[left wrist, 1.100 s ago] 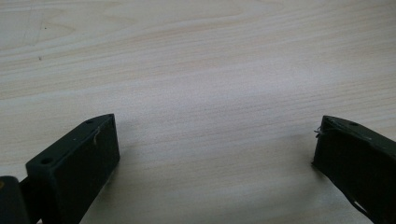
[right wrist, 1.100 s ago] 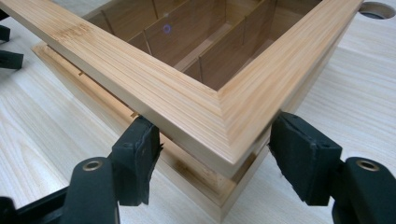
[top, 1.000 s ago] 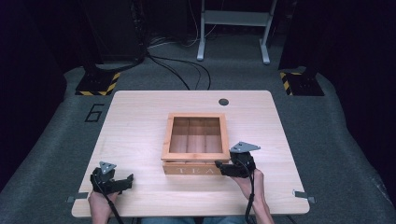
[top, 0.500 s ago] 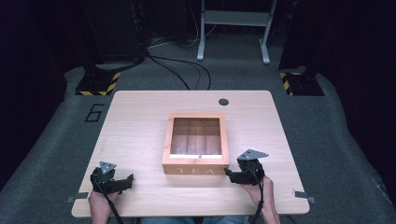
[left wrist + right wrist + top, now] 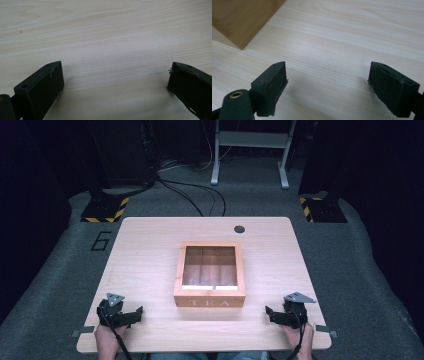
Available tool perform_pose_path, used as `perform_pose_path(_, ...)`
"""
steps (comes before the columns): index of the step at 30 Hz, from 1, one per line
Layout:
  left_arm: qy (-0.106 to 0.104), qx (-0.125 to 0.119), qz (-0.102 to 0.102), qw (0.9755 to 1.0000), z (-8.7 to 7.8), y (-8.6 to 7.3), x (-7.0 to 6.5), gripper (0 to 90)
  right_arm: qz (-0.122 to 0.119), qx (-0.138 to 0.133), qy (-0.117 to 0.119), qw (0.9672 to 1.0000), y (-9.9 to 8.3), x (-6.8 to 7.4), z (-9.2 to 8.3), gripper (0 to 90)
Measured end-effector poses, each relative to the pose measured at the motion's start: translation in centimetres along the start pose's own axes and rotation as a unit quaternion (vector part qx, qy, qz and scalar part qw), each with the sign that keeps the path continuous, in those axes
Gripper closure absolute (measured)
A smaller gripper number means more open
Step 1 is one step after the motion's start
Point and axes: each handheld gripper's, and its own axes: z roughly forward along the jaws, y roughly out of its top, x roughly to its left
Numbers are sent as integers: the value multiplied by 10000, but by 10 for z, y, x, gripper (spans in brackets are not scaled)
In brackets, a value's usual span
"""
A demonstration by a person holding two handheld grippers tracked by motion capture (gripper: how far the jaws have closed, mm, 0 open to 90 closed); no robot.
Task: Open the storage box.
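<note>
A wooden tea box (image 5: 210, 297) with a glass lid and "TEA" on its front stands shut at the middle of the light wooden table (image 5: 150, 250). My left gripper (image 5: 136, 314) rests near the table's front left, jaws pointing right toward the box. In its own view the left gripper (image 5: 115, 72) is open over bare wood. My right gripper (image 5: 270, 314) lies at the front right, jaws pointing left at the box. Seen in its own view, the right gripper (image 5: 327, 70) is open; its jaws have just been opening, with nothing between them. A corner of the box (image 5: 242, 20) shows at upper left.
A round black grommet (image 5: 239, 228) sits near the table's far edge. Small metal brackets (image 5: 325, 329) stick out at the front corners. Beyond the table, cables (image 5: 195, 195) and a stand's legs (image 5: 250, 155) lie on the dark floor.
My right gripper has drawn back from the box's front right corner, down toward the table's near right, and its jaws stand wider. The left gripper has stayed put.
</note>
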Motion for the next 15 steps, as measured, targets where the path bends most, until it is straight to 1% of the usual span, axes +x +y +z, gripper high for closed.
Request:
perform_pose_path(1, 2, 8, -1, 10000, 0, 0, 0, 0, 29, -87, -15, 10000, 0, -2, -1, 145)
perform_pose_path(2, 3, 3, 1, 10000, 0, 0, 0, 0, 2, -94, -96, 9999, 0, -3, -2, 142)
perform_pose_path(3, 3, 1, 1, 10000, 0, 0, 0, 0, 13, -64, -211, 9998, 0, -4, -2, 138)
perform_pose_path(4, 4, 2, 1, 10000, 0, 0, 0, 0, 27, 27, -254, 9997, 0, -6, 1, 123)
perform_pose_path(5, 4, 1, 0, 10000, 0, 0, 0, 0, -30, 50, -241, 9997, 0, -7, 2, 113)
perform_pose_path(6, -2, 3, 2, 10000, 0, 0, 0, 0, -35, 33, -268, 9996, 1, -6, 3, 111)
perform_pose_path(8, 3, 0, 0, 10000, 0, 0, 0, 0, -180, 109, -445, 9988, 1, -3, 5, 99)
perform_pose_path(9, 3, -1, 5, 10000, 0, 0, 0, 0, -180, 128, -425, 9989, 0, -2, 5, 99)
perform_pose_path(11, 3, 1, 1, 10000, 0, 0, 0, 0, -152, 86, -458, 9988, 0, -2, 5, 94)
perform_pose_path(15, 3, 2, 1, 10000, 0, 0, 0, 0, -155, 102, -477, 9987, 0, -3, 5, 76)
